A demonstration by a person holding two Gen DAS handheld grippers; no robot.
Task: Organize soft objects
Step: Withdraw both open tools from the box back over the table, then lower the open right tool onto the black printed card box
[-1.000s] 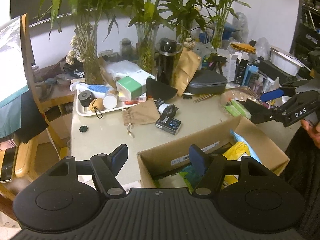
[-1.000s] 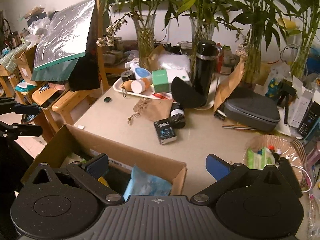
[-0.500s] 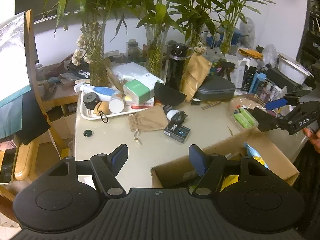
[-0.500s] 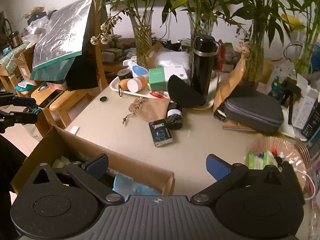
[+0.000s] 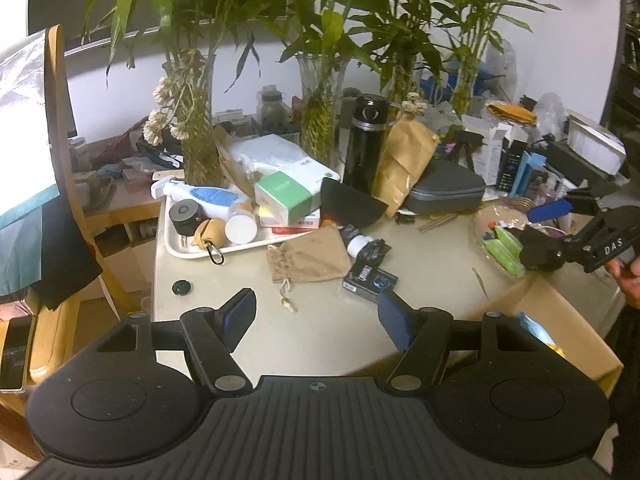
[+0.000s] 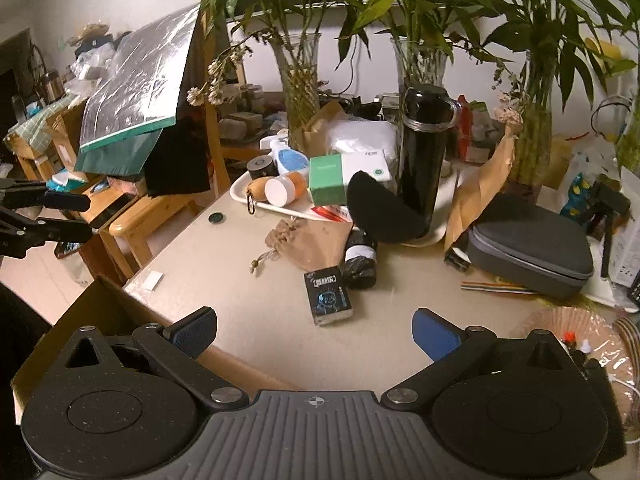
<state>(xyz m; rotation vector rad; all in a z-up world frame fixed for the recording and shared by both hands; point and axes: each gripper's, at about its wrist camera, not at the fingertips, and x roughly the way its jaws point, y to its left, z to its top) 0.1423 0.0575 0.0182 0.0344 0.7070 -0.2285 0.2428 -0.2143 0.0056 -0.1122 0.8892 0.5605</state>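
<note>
Tan pouch – black flask – grey case, green-white box.

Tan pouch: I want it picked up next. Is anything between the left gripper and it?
Nothing visible is. The left gripper is open and empty, and only bare table lies between it and the tan pouch. A small dark box sits just to the pouch's right, off that line.

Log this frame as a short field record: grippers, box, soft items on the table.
left gripper: open, empty, over the table edge
right gripper: open, empty, above the table
cardboard box: at the near table edge, open top
drawstring pouch: tan, flat on the table, beside the tray
black wrapped bottle: lying by the pouch
small dark box: nearest the right gripper
</note>
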